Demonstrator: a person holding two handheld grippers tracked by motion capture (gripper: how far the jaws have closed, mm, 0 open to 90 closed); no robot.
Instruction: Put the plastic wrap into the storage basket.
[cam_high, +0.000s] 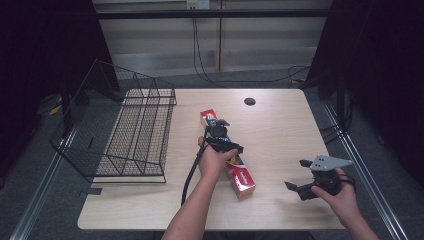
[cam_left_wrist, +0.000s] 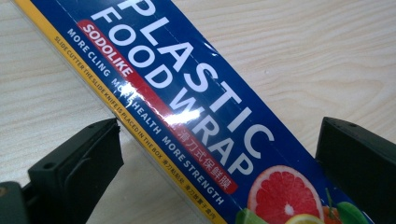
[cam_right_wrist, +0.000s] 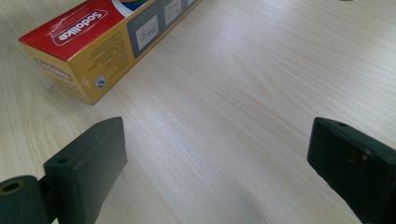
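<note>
At the near right edge of the tabletop, the right gripper rests low in the person's hand, its jaws spread wide with only bare wood between them, well apart from the work. Closer to the middle, the left gripper hovers over the plastic wrap box, jaws wide open and straddling its width without touching, as the left gripper view shows with the box running diagonally between the two black pads. The box lies flat and slantwise across the centre of the tabletop, its red end cap toward the person. Long, thin cardboard around a roll, it looks light and stiff along its length, but its glossy faces may slip and its walls could dent under a hard squeeze. A hold across the two long side walls near mid-length seems best for balance. Beyond, at far left, a black wire basket stands waiting.
</note>
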